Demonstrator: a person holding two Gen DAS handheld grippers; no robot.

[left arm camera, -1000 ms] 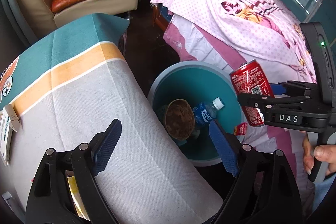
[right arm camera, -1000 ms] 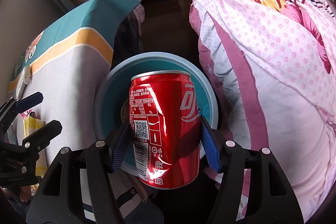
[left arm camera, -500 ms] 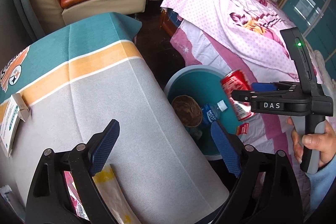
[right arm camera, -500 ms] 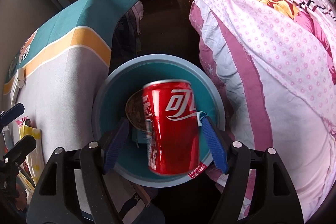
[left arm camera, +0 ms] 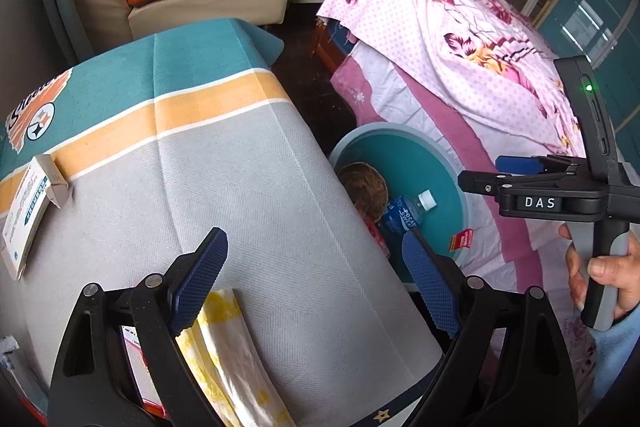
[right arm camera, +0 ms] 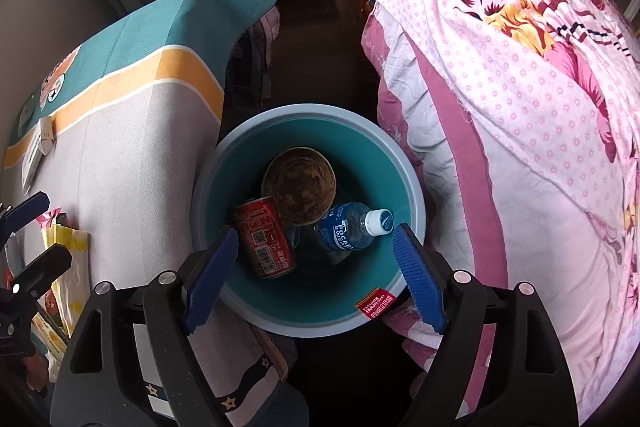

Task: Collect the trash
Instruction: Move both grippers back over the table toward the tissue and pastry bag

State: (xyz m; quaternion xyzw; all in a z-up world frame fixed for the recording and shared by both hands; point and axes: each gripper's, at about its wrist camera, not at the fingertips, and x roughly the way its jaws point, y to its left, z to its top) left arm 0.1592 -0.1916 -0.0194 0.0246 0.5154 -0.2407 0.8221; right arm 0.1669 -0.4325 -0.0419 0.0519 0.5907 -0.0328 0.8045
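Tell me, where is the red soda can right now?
In the right wrist view, the red can lies inside the teal bin, on its left side, beside the brown bowl and the blue bottle.

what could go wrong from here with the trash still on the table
1. The yellow wrapper lies flat under the open left claw; thin plastic may slip from the pads.
2. The bin sits tight against the hanging tablecloth, so a drop from the table side could miss.
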